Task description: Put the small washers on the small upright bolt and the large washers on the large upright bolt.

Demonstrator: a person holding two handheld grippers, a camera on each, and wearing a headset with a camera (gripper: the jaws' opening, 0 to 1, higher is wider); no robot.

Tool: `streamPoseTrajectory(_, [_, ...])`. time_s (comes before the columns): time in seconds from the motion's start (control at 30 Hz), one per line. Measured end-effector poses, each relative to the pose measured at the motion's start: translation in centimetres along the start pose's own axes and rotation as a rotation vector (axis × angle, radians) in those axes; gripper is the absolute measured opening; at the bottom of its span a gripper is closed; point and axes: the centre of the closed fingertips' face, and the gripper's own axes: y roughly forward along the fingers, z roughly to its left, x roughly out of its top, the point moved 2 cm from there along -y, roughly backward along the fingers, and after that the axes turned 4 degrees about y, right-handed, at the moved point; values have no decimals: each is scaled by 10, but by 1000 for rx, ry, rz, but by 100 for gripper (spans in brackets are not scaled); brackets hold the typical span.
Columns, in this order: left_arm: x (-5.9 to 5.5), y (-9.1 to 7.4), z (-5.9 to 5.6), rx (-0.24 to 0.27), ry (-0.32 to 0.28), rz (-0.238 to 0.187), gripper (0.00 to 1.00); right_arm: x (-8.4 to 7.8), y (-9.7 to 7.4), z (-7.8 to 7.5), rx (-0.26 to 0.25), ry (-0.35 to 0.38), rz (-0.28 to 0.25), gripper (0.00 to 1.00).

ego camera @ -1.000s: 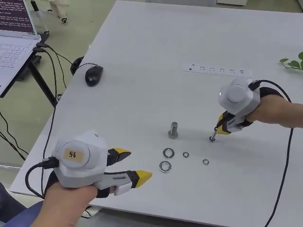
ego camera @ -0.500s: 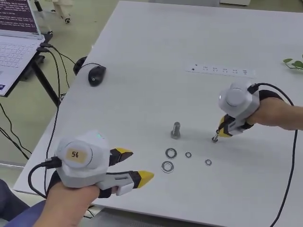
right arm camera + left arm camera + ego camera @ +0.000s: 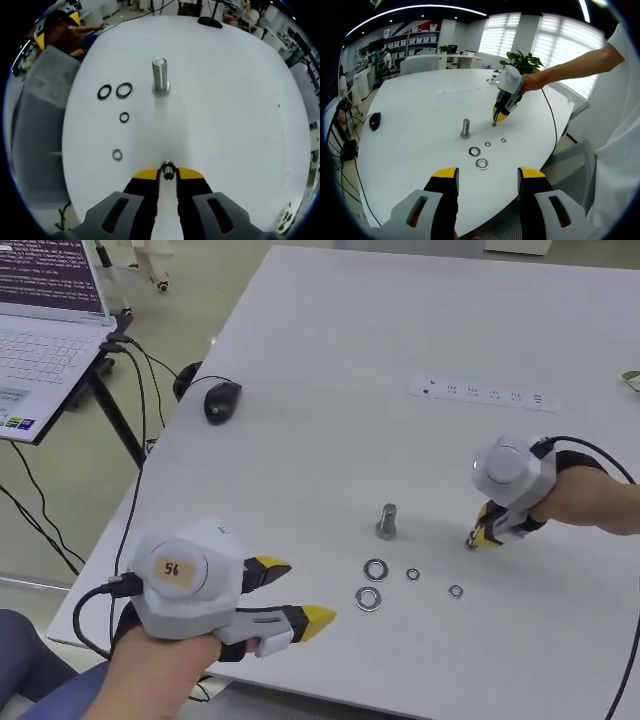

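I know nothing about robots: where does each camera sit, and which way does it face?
Head view: on the person's head, looking down at the white table; the left hand holds the left gripper, the right hand the right gripper.
Left gripper view: on the left gripper, facing along its open yellow-tipped jaws toward the right gripper.
Right gripper view: on the right gripper, facing along its jaws, shut on the small steel bolt.
Both gripper views share the large steel bolt.
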Motion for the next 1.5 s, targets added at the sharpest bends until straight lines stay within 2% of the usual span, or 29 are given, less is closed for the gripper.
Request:
streamPoseTrajectory(0.23, [0,-1,1,5,-2,3,46,-5,11,-4,5,6,8,14])
streamPoseTrajectory(0.5, [1,-2,2,7,-2,0,46,-6,8,-4,0,10,-3,17])
streamPoseTrajectory(0.7, [4,-1,2,4,6,-2,46,-13,-2,-2,-31,71,-47,23])
streamPoseTrajectory(0.87, [7,0,1,-3,16,-3,46,-32,-11,2,-62,149,-83,27])
streamPoseTrajectory(0.9, [7,1,1,-5,20,-2,46,-37,-12,5,-60,186,-98,28])
streamPoseTrajectory(1.07, [11,3,-1,-17,33,-2,46,-61,-17,14,-71,246,-118,31])
streamPoseTrajectory(1.17, [14,5,-3,-23,41,-3,46,-75,-17,21,-66,310,-142,31])
streamPoseTrajectory(1.3, [16,5,-4,-29,47,-7,46,-82,-17,37,-70,410,-199,31])
streamPoseTrajectory(1.5, [14,5,-6,-34,48,-3,46,-85,-12,62,-67,461,-258,32])
